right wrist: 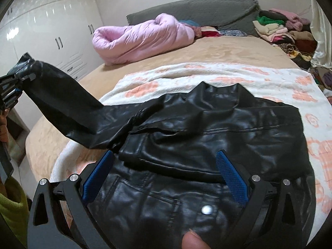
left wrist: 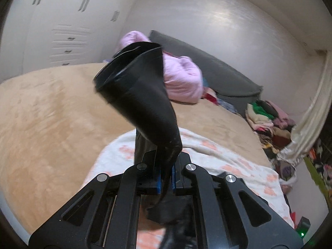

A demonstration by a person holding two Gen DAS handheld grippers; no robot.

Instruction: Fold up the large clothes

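Note:
A black leather jacket (right wrist: 207, 137) lies on a white blanket with orange flowers (right wrist: 269, 72) on the bed. My left gripper (left wrist: 166, 178) is shut on the cuff of the jacket's sleeve (left wrist: 141, 87), which stands up in front of the camera. In the right wrist view that gripper (right wrist: 12, 87) holds the sleeve (right wrist: 62, 105) lifted out to the left of the jacket. My right gripper (right wrist: 166, 166) is open, its blue pads (right wrist: 232, 178) spread over the jacket's lower front, holding nothing.
A rolled pink duvet (right wrist: 141, 39) lies at the head of the beige bed (right wrist: 228, 49) by a grey headboard (right wrist: 197, 8). A pile of clothes (right wrist: 280, 29) sits at the far right. White wardrobes (right wrist: 41, 31) stand to the left.

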